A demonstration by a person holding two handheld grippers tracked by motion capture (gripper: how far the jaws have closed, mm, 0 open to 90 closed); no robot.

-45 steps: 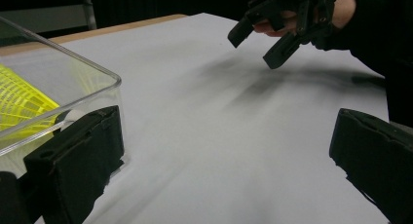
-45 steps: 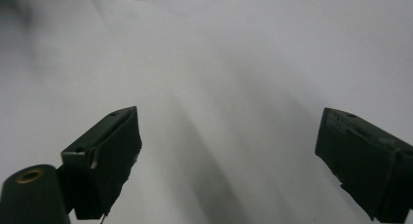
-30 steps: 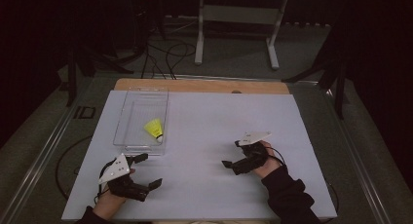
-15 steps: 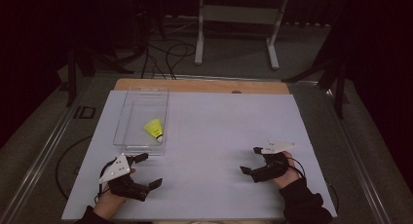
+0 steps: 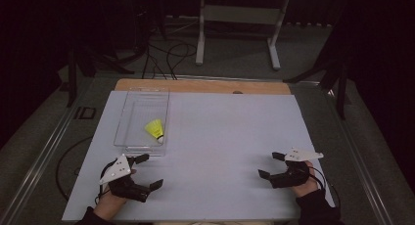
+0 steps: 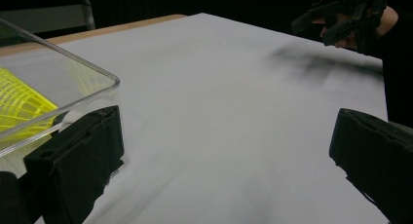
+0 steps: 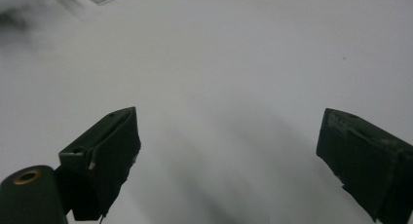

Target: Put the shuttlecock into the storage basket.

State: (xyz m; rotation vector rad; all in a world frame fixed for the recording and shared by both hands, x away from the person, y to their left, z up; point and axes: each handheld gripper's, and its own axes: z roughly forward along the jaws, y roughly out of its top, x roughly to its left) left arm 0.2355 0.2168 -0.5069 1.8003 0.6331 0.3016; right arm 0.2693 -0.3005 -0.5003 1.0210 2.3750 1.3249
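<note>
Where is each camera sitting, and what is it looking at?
High view: above the table's near side, looking down on both hands, the left tongs, the right tongs.
Left gripper view: on the left tongs, facing the clear box, shuttlecock, and the far right tongs.
Right gripper view: on the right tongs, facing the white sheet.
Shared: box and shuttlecock, in the first two.

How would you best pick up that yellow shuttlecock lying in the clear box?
Probably from above, through the clear box's open top, since its walls block the sides. The shuttlecock lies tipped over; pinching across its narrow cork end looks firmer than its springy skirt.
</note>
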